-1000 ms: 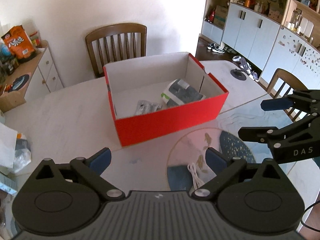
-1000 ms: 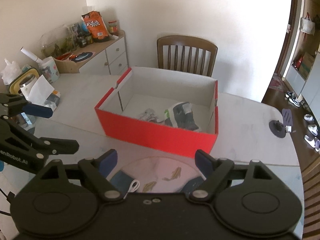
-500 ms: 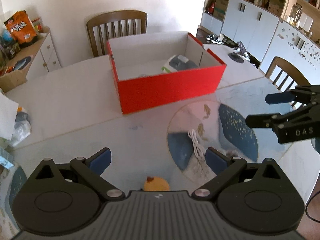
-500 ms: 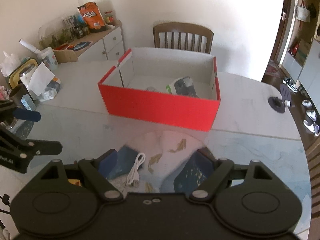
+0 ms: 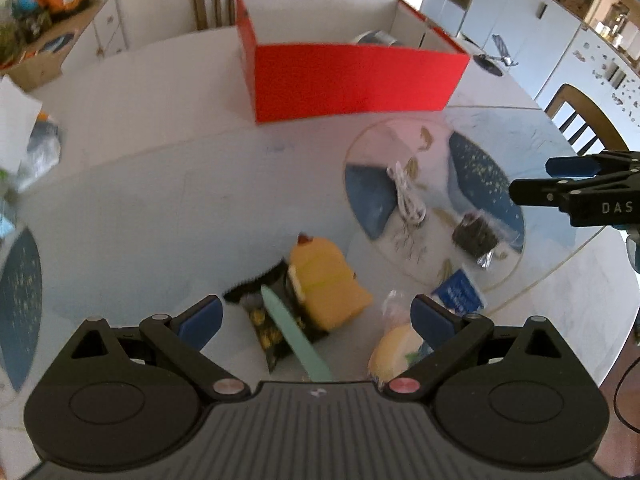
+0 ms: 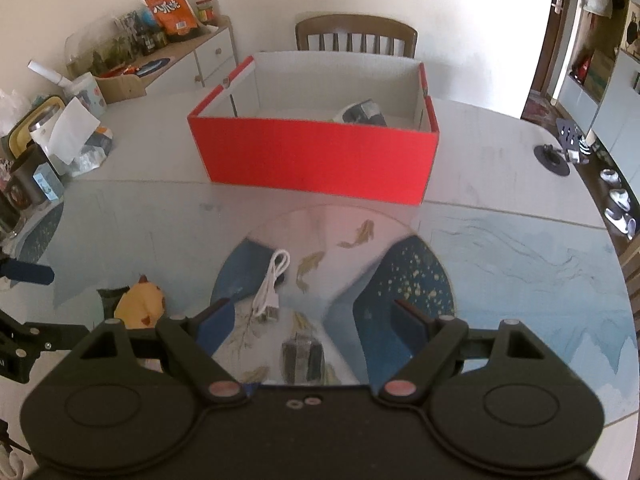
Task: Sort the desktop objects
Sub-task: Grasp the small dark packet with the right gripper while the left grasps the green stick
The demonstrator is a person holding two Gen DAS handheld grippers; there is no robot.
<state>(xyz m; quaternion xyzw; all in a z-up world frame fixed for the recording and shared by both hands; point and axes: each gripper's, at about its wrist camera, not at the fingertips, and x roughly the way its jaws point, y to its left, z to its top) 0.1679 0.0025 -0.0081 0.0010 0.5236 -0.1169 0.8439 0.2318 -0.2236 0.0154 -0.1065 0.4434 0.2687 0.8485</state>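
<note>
We're over the round table (image 6: pixel 520 264), both tongs spread wide with nothing between the pads. The red box (image 6: pixel 320 156) sits at the far side, open top, long axis running left-right across our view; a grey-green item (image 6: pixel 362 112) lies inside near its right end. Wooden chair (image 6: pixel 356 34) behind it, sideboard (image 6: pixel 188 56) with snack bags off to the left.

Loose items lie on the near part of the table, well apart from the box. The white cable (image 5: pixel 406 196) lies on the painted disc, bundled, long axis pointing roughly toward the box. A dark foil packet (image 5: pixel 474 236) is just right of it. The yellow plush toy (image 5: pixel 326 280) lies tilted, its red-tipped end toward the box, touching a black snack wrapper (image 5: pixel 264 320). A mint-green stick (image 5: pixel 296 336) lies diagonally across that wrapper. A blue packet (image 5: pixel 458 292) and a pale round bag (image 5: pixel 394 354) sit by the right pad.

The left tongs (image 5: pixel 316 314) hang over the plush and wrapper; the right tongs (image 6: pixel 312 322) over the cable and foil packet. Nothing blocks the path to the box.

Versus half a second ago: both cameras have pulled back from the box, so the wrapper, stick and packets are now in view.
</note>
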